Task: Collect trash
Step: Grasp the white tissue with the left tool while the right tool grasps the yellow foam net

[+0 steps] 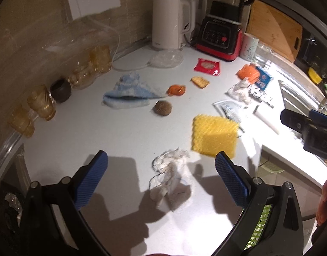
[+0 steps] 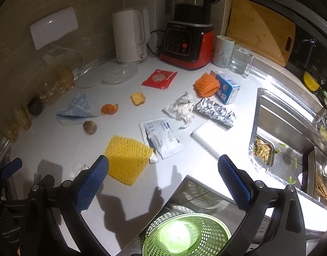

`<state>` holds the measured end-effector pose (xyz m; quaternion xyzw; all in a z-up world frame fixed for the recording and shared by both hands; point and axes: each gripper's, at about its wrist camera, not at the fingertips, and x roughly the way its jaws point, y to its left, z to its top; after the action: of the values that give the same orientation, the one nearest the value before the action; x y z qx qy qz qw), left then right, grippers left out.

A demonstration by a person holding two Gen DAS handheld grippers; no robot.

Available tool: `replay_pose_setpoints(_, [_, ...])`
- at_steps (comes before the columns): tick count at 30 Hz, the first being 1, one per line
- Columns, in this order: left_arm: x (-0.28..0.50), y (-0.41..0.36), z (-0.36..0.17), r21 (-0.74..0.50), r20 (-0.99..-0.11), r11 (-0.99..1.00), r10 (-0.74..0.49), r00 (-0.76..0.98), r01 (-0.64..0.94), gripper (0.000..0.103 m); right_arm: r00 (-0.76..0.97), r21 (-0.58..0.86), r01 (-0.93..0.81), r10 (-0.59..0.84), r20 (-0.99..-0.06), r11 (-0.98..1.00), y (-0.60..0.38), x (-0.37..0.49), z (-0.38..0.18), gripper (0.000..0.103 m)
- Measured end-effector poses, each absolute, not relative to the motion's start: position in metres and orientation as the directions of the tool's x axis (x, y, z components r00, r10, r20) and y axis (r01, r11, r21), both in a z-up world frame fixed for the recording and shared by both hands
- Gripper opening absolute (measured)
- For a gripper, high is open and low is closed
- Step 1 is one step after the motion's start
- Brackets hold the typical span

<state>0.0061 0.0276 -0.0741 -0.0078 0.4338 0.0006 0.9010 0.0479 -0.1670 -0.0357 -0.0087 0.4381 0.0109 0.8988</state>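
Both grippers, left gripper (image 1: 161, 176) and right gripper (image 2: 163, 173), gape empty. Blender (image 2: 184, 42) upper centre, brand print unreadable. Blue carton (image 2: 227, 89) lettering blurred.

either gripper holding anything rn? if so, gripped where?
Nothing is held. The left gripper is open above the crumpled tissue; the right gripper is open, empty, near the yellow foam net.

Crumpled white tissue (image 1: 170, 178) — flat on counter — beside yellow foam net (image 1: 214, 135).
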Motion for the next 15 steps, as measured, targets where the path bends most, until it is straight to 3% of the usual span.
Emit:
replay_pose_setpoints(10, [0.026,0.027,-0.145,0.050,-0.832,0.998,0.025,0.554,0.030,0.096,0.534,0.092,-0.046,0.102,-0.839,0.995,-0.156,0.062,-0.094,0.101])
replay_pose_setpoints(15, [0.031,0.020,-0.154,0.022,-0.847,0.999,0.002,0.532,0.032,0.080,0.530,0.077,-0.032,0.082,-0.844,0.997,-0.158,0.064,-0.102,0.101])
